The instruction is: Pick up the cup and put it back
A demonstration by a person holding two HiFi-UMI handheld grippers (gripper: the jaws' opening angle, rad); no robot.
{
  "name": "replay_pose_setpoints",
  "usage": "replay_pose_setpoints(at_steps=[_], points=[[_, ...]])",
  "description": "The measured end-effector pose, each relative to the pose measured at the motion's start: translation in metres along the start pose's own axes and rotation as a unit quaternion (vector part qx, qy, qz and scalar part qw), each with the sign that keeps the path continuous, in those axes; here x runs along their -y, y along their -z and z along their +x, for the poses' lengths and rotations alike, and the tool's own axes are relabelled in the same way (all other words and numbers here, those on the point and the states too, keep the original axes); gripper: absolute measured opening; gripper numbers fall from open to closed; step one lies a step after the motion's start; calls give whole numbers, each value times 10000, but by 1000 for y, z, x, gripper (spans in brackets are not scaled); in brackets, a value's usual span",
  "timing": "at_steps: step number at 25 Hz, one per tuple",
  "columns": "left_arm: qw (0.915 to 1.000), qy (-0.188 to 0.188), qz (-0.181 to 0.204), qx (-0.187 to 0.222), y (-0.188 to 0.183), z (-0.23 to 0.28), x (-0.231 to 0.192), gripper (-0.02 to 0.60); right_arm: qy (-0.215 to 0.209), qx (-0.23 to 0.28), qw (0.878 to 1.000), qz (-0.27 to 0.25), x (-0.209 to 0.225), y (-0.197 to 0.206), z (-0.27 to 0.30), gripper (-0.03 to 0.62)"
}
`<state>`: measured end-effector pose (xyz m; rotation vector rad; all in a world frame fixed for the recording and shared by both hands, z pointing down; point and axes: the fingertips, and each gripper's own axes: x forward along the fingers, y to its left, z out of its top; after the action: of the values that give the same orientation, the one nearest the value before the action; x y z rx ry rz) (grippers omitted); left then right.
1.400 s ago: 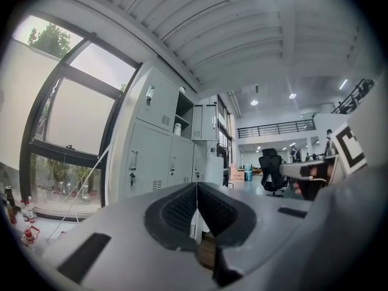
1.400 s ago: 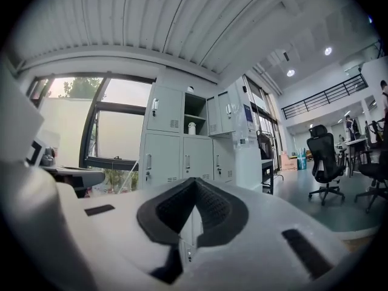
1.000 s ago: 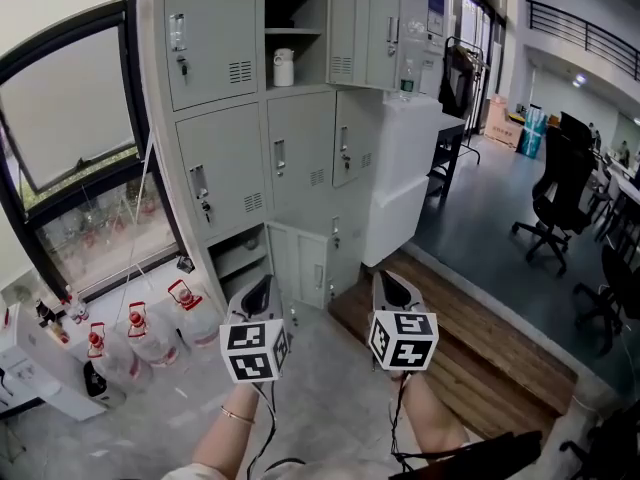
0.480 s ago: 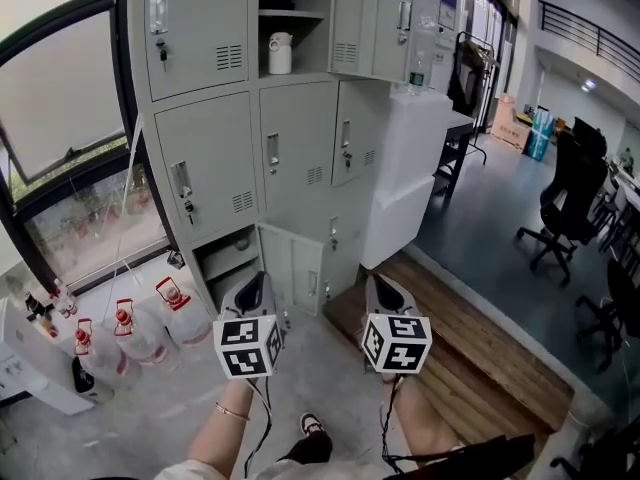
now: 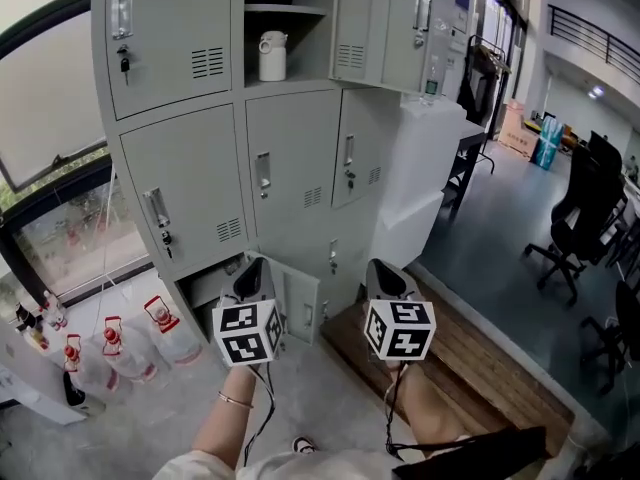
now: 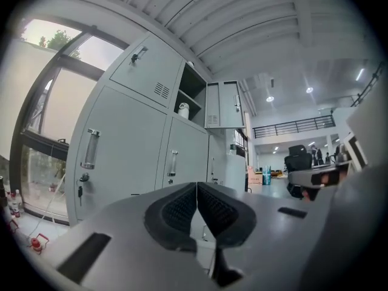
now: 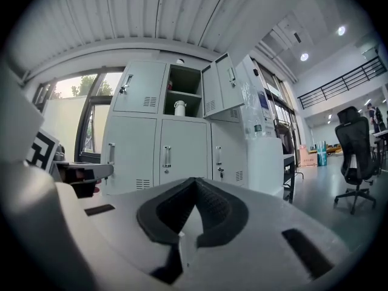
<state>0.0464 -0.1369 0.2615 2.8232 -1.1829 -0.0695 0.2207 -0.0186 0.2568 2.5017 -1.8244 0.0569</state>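
Grey and blunt-nosed, the left gripper (image 5: 252,267) and the right gripper (image 5: 386,272) are held side by side low in the head view, each at the end of a bare forearm. A thin bracelet (image 5: 235,400) circles the left wrist. In the left gripper view the dark ribbed fingers (image 6: 177,210) are pressed together with nothing between them. The right gripper view shows the same: its fingers (image 7: 213,210) meet tip to tip and are empty.

Below and just ahead lies a pale floor. Clear water bottles (image 5: 108,348) with red caps stand on it to the left, and a wooden platform (image 5: 475,368) lies to the right.

Past the grippers rises a grey metal locker cabinet (image 5: 190,168), most of its doors closed. One upper compartment in the middle column is open, its door (image 5: 360,18) swung out to the right. The cup (image 5: 271,56), white with a lid, stands upright on the shelf inside, well above and apart from both grippers. Both gripper views show it in that same opening.

A tall white unit (image 5: 420,168) stands just beside the lockers on the right, with a small bottle (image 5: 432,80) on top. Farther off, black office chairs (image 5: 585,208) stand on a dark floor.
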Motion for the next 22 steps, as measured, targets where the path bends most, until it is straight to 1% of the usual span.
replay_pose_setpoints(at_steps=[5, 12, 15, 17, 22], points=[[9997, -211, 14, 126, -15, 52, -21, 9, -139, 101, 9998, -32, 12, -16, 62, -8], [9984, -566, 69, 25, -12, 88, -45, 9, -450, 62, 9988, 169, 16, -13, 130, -8], [9969, -779, 90, -4, -8, 99, -52, 9, -667, 64, 9975, 240, 14, -15, 154, -8], [9953, -970, 32, -3, -6, 106, -57, 9, -853, 83, 9960, 238, 15, -19, 172, -8], [9881, -1533, -110, 108, -11, 120, -64, 9, -1419, 107, 9898, 68, 16, -33, 210, -8]])
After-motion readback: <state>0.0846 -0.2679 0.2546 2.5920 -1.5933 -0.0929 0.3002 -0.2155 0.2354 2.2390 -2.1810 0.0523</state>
